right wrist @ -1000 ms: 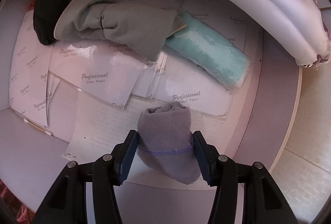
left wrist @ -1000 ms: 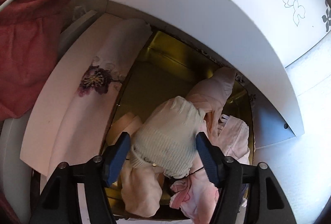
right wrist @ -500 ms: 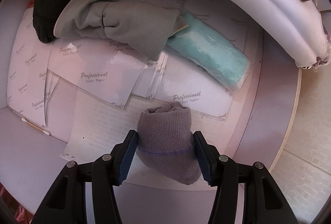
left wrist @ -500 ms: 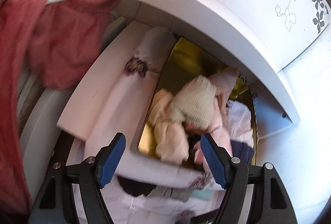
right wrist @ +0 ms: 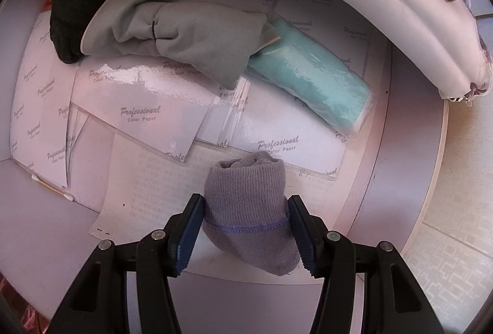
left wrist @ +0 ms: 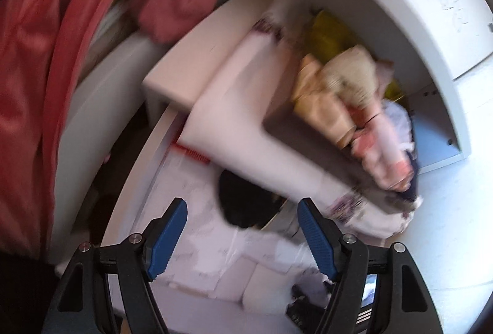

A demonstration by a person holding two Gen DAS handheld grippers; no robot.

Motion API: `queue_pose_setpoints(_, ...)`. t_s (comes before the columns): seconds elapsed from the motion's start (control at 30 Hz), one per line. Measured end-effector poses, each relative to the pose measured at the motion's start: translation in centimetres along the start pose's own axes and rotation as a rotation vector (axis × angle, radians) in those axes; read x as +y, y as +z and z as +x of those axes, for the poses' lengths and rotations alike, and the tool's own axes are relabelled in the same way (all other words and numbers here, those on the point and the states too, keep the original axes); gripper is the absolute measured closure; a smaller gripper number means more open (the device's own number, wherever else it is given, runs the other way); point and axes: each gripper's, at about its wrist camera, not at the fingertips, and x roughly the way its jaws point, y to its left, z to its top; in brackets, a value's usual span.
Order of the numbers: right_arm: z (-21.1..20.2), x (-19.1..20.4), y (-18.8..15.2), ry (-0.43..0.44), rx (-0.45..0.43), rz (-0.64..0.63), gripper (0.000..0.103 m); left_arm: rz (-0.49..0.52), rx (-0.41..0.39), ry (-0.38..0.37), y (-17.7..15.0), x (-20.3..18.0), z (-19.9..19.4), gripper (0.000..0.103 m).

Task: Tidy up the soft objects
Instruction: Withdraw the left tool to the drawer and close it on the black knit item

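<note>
so the right claw is clamped on a rolled-up grey-purple sock, pointing pretty much straight down into the white drawer. the sock sits right between the pads, cuff end away from the camera, toe end hanging back toward the claw body — so its long axis runs along the fingers, not across them. below it there's just glossy photo paper, so my guess is the next move is simply a drop or a set-down onto that open patch. the other soft stuff is all farther up the drawer: a grey bundle, a black sock touching its left end, and a teal roll in plastic off to the right. nothing's in the way directly under the claw.

the left claw is spread wide with nothing between the pads, and the frame is badly smeared. it looks down at the same black sock ahead of its fingers, so the left hand seems the nearer one for that.

what the left view gives that the right doesn't — the upper tray with a heap of cream and pink pieces, plus a red cloth hanging off to the left. the right view only catches a white embroidered cloth that drapes that tray's edge, but it's the only one sharp enough to read the drawer layout.
</note>
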Motion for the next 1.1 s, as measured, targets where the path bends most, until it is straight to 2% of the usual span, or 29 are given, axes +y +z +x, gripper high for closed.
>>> queue_pose_setpoints(0.33,0.1,0.3,-0.3,-0.004,-0.002,-0.007,0.046,0.026,0.097,0.070,-2.2,1.2,3.9,0.032)
queue_pose_setpoints(0.57,0.0,0.8,-0.7,-0.017,-0.005,-0.022,0.045,0.001,0.122,0.038,-2.4,0.6,6.4,0.034)
queue_pose_setpoints(0.87,-0.1,1.6,-1.2,-0.034,-0.002,-0.045,0.044,-0.135,0.145,-0.007,-1.7,0.8,10.0,0.034)
queue_pose_setpoints(1.1,-0.3,1.6,-1.4,-0.036,-0.002,-0.054,0.044,-0.171,0.144,-0.020,-1.5,0.7,11.5,0.033)
